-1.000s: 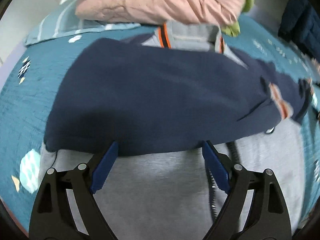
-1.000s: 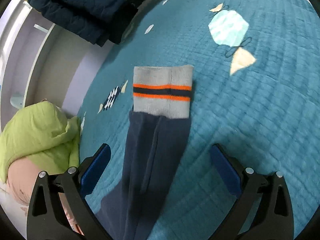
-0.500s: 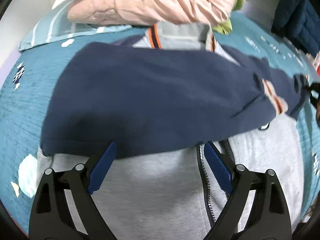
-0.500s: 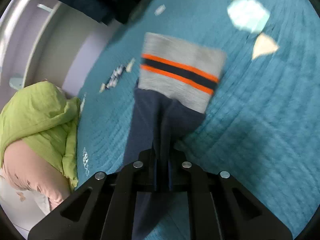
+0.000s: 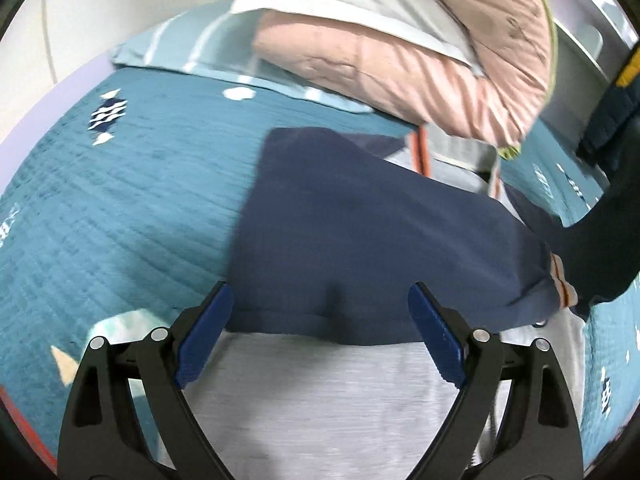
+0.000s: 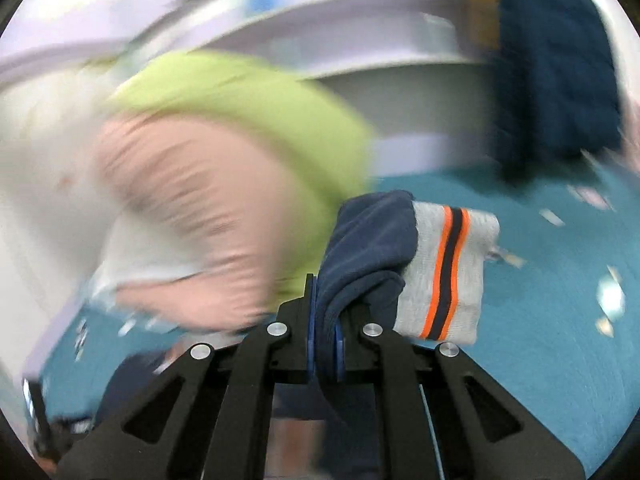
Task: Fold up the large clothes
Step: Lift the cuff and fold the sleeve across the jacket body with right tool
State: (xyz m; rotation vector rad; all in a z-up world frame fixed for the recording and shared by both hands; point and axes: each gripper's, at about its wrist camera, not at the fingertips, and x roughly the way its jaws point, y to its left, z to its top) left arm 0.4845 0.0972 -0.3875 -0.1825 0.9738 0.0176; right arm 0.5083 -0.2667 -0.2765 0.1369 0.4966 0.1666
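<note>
A grey zip jacket with navy sleeves (image 5: 360,232) lies on the teal bed. One navy sleeve is folded across its grey body (image 5: 320,392). My left gripper (image 5: 320,336) is open and empty, hovering over the sleeve's lower edge. My right gripper (image 6: 324,336) is shut on the other navy sleeve (image 6: 368,256) just behind its grey cuff with orange stripes (image 6: 448,276), and holds it lifted off the bed. That raised sleeve also shows at the right of the left wrist view (image 5: 600,240).
A teal quilted bedspread (image 5: 120,208) covers the bed. A pink and green duvet pile (image 5: 400,52) lies at the head, past the jacket collar. A dark blue quilted jacket (image 6: 560,72) hangs at the far right. The right wrist view is motion-blurred.
My right gripper closed on the sleeve near the cuff, lifted it off the bed and swung it toward the jacket. My left gripper shifted slightly and stayed open.
</note>
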